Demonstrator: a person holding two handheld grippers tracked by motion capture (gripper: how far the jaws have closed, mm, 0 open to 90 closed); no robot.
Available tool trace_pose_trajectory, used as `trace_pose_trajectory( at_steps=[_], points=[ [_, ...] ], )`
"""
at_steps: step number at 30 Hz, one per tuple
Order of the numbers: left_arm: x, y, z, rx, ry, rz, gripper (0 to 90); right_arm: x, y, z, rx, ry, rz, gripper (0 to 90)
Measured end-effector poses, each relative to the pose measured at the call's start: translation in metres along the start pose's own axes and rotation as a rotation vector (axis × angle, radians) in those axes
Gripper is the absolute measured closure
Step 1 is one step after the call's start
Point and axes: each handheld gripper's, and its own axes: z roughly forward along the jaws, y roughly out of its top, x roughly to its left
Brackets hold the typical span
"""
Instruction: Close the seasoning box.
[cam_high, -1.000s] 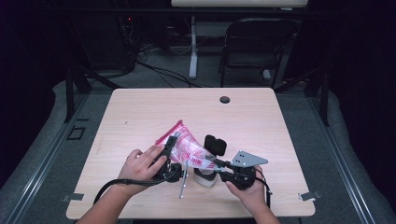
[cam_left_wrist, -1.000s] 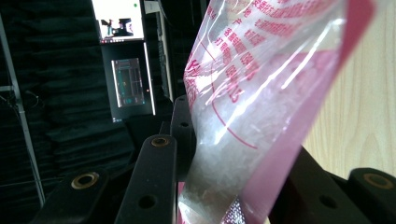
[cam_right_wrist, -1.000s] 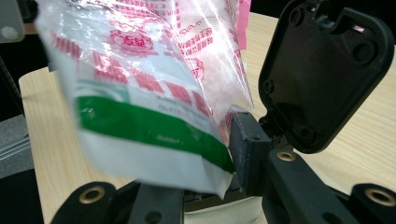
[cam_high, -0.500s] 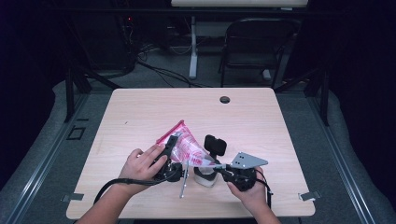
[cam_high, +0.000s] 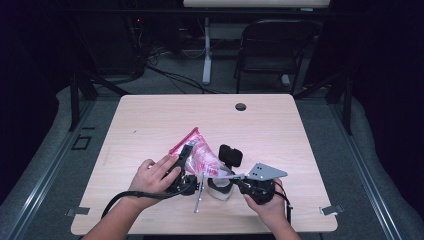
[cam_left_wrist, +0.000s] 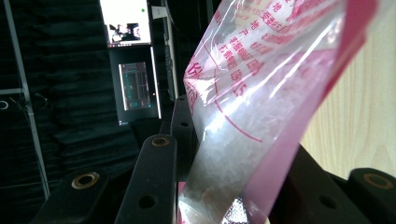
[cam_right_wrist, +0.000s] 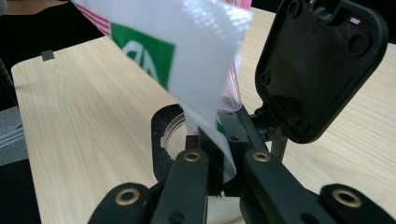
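A clear plastic bag (cam_high: 200, 152) with a pink edge and red print stands tilted over the table's front middle. My left gripper (cam_high: 187, 151) is shut on the bag's pink side; in the left gripper view the bag (cam_left_wrist: 261, 107) with whitish contents runs up between the black jaws of the left gripper (cam_left_wrist: 233, 144). My right gripper (cam_high: 229, 176) is shut on the bag's lower corner, seen up close as a white flap with a green mark (cam_right_wrist: 187, 51) pinched in the right gripper (cam_right_wrist: 217, 137). Below it sits a small container (cam_right_wrist: 161, 135) with a black flip lid (cam_right_wrist: 322, 65) standing open.
The container (cam_high: 219, 189) and its raised lid (cam_high: 230, 155) stand between both hands near the table's front edge. A thin metal piece (cam_high: 198, 198) lies beside it. A round cable hole (cam_high: 240, 106) marks the far side of the wooden table (cam_high: 280, 130). A chair (cam_high: 272, 55) stands beyond.
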Motion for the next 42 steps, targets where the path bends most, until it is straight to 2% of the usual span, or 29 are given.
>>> trace_pose_trajectory(
  at_steps=[3, 4, 6, 9, 16, 18, 19, 25, 26, 40, 42],
  points=[
    [0.0006, 0.0007, -0.0003, 0.003, -0.008, -0.011, 74.0, 0.0003, -0.0004, 0.0006, 0.003, -0.002, 0.003, 89.7],
    [0.0016, 0.0013, -0.0006, -0.003, 0.004, 0.0, 74.0, 0.0002, -0.0004, 0.0007, 0.005, -0.002, 0.003, 89.7],
    [0.0016, 0.0014, -0.0006, 0.001, -0.008, -0.011, 74.0, 0.0008, -0.0008, 0.0014, -0.001, -0.005, 0.006, 89.8],
    [0.0025, 0.0018, -0.0011, -0.004, 0.006, -0.005, 74.0, 0.001, -0.0008, 0.0013, 0.006, -0.003, 0.003, 89.8],
    [0.003, 0.0022, -0.0015, -0.003, 0.006, -0.005, 74.1, 0.0009, -0.0008, 0.0014, 0.008, -0.003, 0.002, 89.8],
    [0.0024, 0.0025, -0.0017, -0.002, -0.008, -0.019, 74.1, 0.0011, -0.0011, 0.0018, 0.011, -0.005, 0.001, 89.8],
    [0.003, 0.003, -0.002, -0.009, 0.005, -0.005, 74.2, 0.0013, -0.0013, 0.0023, 0.012, -0.004, 0.001, 89.8],
    [0.0028, 0.0047, -0.0038, -0.013, -0.006, -0.017, 74.3, 0.0008, -0.0025, 0.0041, 0.018, -0.008, 0.003, 89.7],
    [0.0036, 0.005, -0.0041, -0.018, 0.006, -0.009, 74.4, 0.0007, -0.0027, 0.0041, 0.018, -0.009, 0.004, 89.7],
    [0.002, 0.0005, 0.0012, -0.002, -0.009, 0.0, 74.8, 0.0026, 0.0017, -0.002, -0.011, -0.034, 0.003, 89.7],
    [0.0012, -0.0001, 0.0017, 0.002, -0.016, -0.01, 74.8, 0.0031, 0.0021, -0.0019, -0.016, -0.032, -0.001, 89.7]
  ],
)
